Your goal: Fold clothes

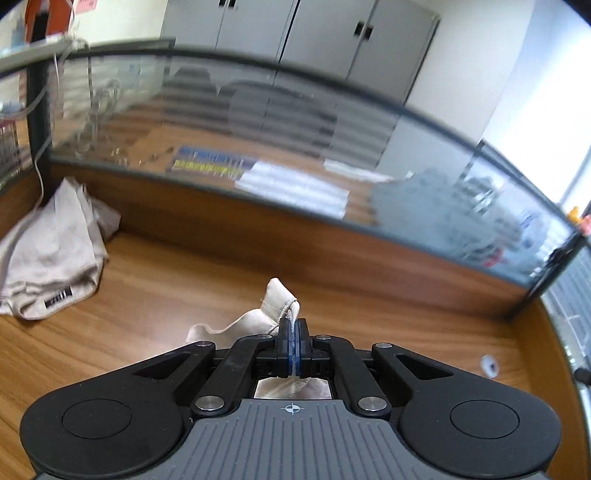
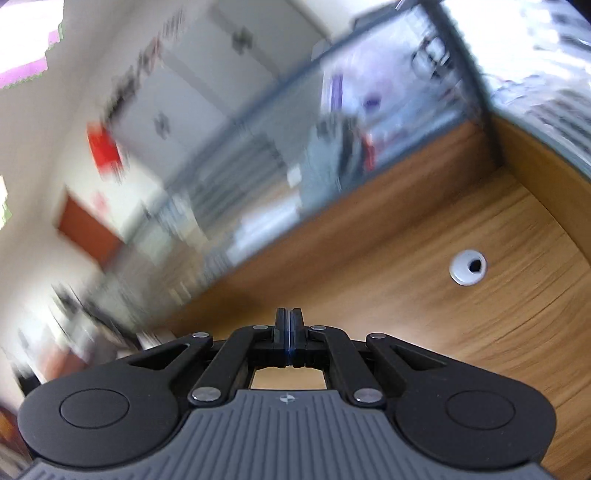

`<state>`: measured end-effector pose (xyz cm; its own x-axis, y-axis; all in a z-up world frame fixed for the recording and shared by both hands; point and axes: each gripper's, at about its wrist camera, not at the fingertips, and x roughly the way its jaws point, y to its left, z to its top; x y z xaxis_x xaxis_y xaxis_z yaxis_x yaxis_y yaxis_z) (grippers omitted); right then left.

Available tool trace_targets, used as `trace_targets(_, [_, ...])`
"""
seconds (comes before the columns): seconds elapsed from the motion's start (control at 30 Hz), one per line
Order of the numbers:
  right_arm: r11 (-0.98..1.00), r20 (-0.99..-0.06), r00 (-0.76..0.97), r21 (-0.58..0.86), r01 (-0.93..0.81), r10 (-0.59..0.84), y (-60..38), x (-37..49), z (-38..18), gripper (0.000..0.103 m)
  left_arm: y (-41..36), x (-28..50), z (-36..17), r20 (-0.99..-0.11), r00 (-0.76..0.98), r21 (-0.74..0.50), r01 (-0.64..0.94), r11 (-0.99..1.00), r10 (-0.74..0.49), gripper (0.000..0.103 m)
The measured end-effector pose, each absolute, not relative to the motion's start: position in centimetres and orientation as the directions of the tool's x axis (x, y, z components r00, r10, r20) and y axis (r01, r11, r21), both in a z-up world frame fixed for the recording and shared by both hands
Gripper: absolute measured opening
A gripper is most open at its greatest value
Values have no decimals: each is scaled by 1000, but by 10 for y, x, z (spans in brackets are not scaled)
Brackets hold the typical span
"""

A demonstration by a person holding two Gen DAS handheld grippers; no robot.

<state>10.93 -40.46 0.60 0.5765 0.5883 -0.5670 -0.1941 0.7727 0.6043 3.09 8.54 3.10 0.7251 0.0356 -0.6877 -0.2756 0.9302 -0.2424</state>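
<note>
Left wrist view. The left gripper (image 1: 293, 328) has its jaws pinched together on a seam edge of a beige garment (image 1: 258, 317); the cloth bunches up just ahead of the fingertips and trails down to the left onto the wooden desk (image 1: 177, 273). A thin strip of fabric shows between the blue pads. A second beige garment (image 1: 51, 254) lies crumpled at the far left of the desk, against the back panel, with a small dark label facing up near its front edge. It lies well apart from the held piece. The desk surface is orange-brown wood grain. Behind it runs a low wood-faced partition topped with a glass screen (image 1: 258, 122), strongly reflective and ribbed. Beyond the glass stand grey cabinets (image 1: 295, 33) against a white wall. A white cable grommet (image 1: 489, 364) sits in the desktop at right.

Right wrist view. Heavy motion blur, frame tilted. The right gripper (image 2: 289, 325) has its jaws pressed fully together with nothing visible between the pads. Below and beyond it is bare wood desk (image 2: 424, 314), with the white grommet (image 2: 468, 267), dark hole at centre, to the right. The partition and glass screen (image 2: 369, 122) cross diagonally. Grey cabinets and red blurs show behind, details unreadable.
</note>
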Motion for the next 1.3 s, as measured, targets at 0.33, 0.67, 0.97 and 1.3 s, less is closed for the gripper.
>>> trace_targets(0.33, [810, -827, 254, 345, -474, 501, -292, 84, -105, 6, 96, 31, -13, -756, 646, -191, -369, 909, 103, 3])
trace_targets(0.67, [635, -893, 246, 55, -770, 376, -218, 55, -135, 42, 97, 27, -16, -768, 629, -169, -380, 909, 121, 4])
trace_targets(0.97, [553, -934, 190, 10, -833, 303, -205, 66, -164, 23, 98, 17, -9, -747, 649, -170, -398, 902, 145, 4])
trace_targets(1.3, [616, -882, 320, -43, -787, 346, -229, 53, -123, 12, 104, -5, -1, -727, 662, -178, -436, 882, 180, 4])
